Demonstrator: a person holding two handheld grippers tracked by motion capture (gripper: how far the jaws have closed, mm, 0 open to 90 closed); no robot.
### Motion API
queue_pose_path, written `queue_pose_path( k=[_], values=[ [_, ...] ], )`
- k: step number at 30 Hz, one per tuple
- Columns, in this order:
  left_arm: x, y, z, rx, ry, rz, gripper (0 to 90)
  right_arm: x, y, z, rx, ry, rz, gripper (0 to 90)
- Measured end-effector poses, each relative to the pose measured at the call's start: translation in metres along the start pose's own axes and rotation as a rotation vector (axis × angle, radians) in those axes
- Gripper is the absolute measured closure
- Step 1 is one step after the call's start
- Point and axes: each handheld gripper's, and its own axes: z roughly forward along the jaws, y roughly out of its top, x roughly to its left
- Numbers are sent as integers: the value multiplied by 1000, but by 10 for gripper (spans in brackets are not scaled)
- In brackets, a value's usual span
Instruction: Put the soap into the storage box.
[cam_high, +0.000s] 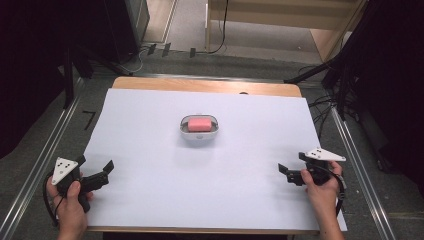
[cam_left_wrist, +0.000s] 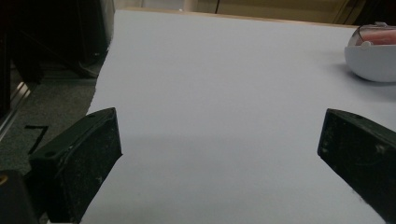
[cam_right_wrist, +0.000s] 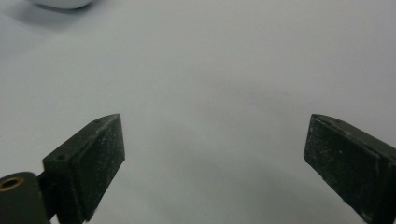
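Note:
A white oval dish (cam_high: 199, 134) with a pink block (cam_high: 199, 124) in it sits in the middle of the white sheet (cam_high: 150, 130). My left gripper (cam_high: 102, 172) rests at the sheet's near left corner, held by a hand, its jaws wide apart with nothing between them. My right gripper (cam_high: 287, 174) is at the near right, also in a hand, open and empty. In the left gripper view the left gripper (cam_left_wrist: 219, 154) points over bare sheet, with the dish (cam_left_wrist: 373, 60) and pink block (cam_left_wrist: 380, 37) at upper right. The right gripper (cam_right_wrist: 215, 154) faces bare sheet; the dish's base (cam_right_wrist: 60, 3) peeks in at top left.
The white sheet covers a wooden table (cam_high: 205, 86) whose far edge shows beyond it. Metal rails (cam_high: 42, 165) run along both sides on the dark floor. Cables (cam_high: 320, 102) lie off the table's far right.

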Motion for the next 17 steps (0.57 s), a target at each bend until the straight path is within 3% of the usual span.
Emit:
queue_pose_path(
  k=[3,7,8,9,15,17],
  values=[
    [0,0,0,-4,0,-1,0,-4,-7,-7,-16,-10,7,48],
    [0,0,0,-4,1,-2,0,-12,-20,-20,-8,-96,20,48],
    [0,0,0,-4,1,-2,0,-12,-20,-20,-8,-96,20,48],
    [0,0,0,-2,2,-2,0,-14,-27,-25,-3,-133,29,48],
    [0,0,1,7,5,-4,0,-15,-34,-28,-16,-204,63,78],
    [0,1,2,16,7,-5,0,-12,-33,-23,39,-220,41,78]
  ],
)
